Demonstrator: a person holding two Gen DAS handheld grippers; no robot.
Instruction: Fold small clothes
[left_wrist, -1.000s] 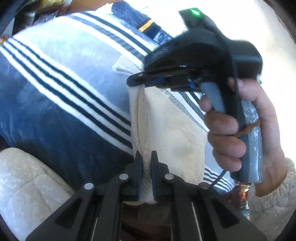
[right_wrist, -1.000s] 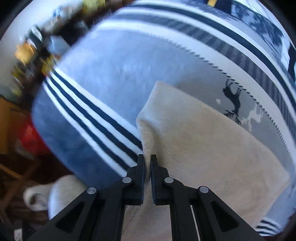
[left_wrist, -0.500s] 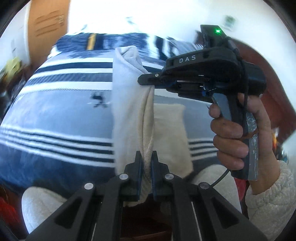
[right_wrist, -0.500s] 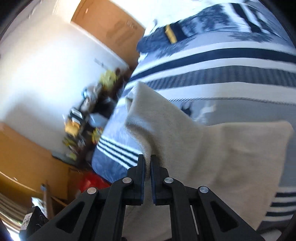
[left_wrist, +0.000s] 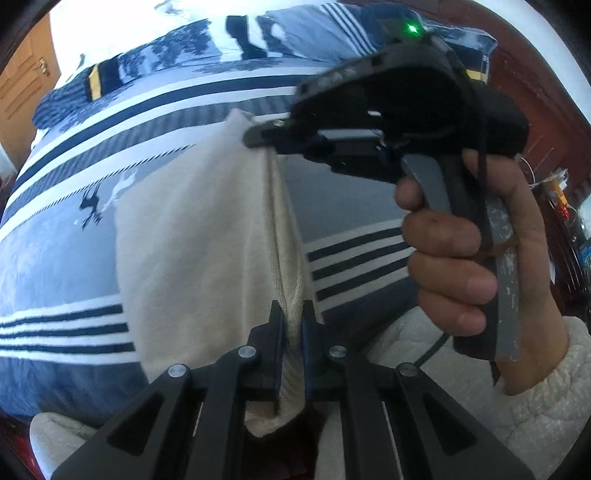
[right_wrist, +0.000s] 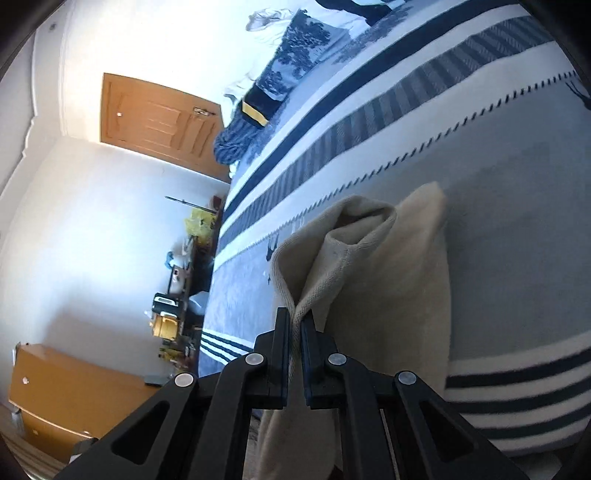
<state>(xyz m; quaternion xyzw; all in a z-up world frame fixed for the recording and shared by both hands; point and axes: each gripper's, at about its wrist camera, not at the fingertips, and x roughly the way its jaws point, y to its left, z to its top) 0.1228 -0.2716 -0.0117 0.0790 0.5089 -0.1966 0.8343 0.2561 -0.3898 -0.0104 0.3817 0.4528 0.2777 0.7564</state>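
Note:
A cream knit garment (left_wrist: 192, 236) hangs lifted above the striped bedspread (left_wrist: 55, 258), stretched between both grippers. My left gripper (left_wrist: 291, 317) is shut on its ribbed edge near the bottom of the left wrist view. Farther up in that view my right gripper (left_wrist: 258, 134), held in a hand (left_wrist: 454, 254), is shut on the garment's other corner. In the right wrist view the right gripper (right_wrist: 294, 325) pinches the cream garment (right_wrist: 388, 295) at a folded edge, and the cloth droops down toward the bedspread (right_wrist: 498, 192).
A folded dark blue patterned cloth with a yellow band (right_wrist: 280, 81) lies at the far end of the bed. A wooden door (right_wrist: 159, 122) and a cluttered shelf (right_wrist: 184, 280) stand along the wall. Dark wooden furniture (left_wrist: 535, 110) sits at the right.
Both grippers swung across the bed with the garment held, lifting it off the bedspread. The garment now hangs stretched between them, and the views have rolled toward the door and wall.

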